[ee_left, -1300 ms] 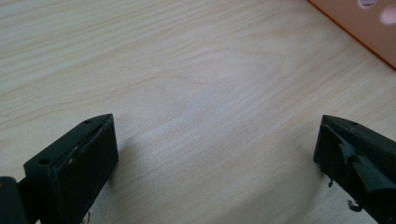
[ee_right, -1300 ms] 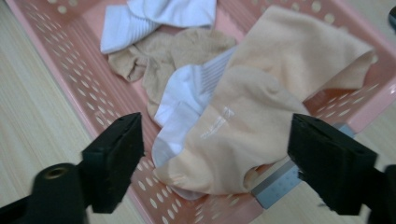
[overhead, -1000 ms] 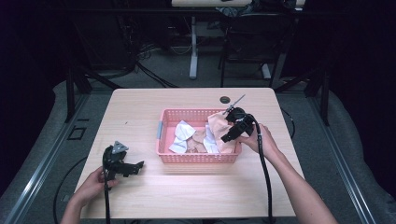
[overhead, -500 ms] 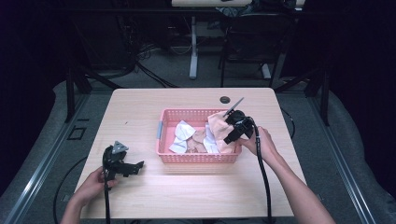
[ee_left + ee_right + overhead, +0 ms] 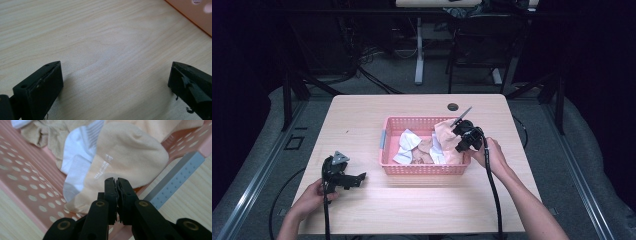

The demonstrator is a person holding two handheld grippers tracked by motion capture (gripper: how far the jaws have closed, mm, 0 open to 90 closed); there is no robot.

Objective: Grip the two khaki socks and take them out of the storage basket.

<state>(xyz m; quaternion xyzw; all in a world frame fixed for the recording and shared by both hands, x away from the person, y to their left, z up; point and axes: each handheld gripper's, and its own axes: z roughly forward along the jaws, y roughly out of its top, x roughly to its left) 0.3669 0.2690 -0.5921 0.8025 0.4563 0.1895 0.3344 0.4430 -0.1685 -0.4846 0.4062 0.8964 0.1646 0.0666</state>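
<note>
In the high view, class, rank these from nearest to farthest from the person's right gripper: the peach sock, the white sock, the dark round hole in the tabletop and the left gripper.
1. Peach fabric sock: touching the right gripper, at the pink plastic basket's right end.
2. White fabric sock: mid-basket, to its left.
3. Dark round hole: beyond the basket, on the wooden tabletop.
4. Left gripper: near-left table area.

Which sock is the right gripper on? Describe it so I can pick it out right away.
Start at the pink basket in the middle of the table. At its right end, the right gripper is shut on the peach sock, which drapes over the rim there. It is plain peach with a small pale print, unlike the white socks beside it.
</note>
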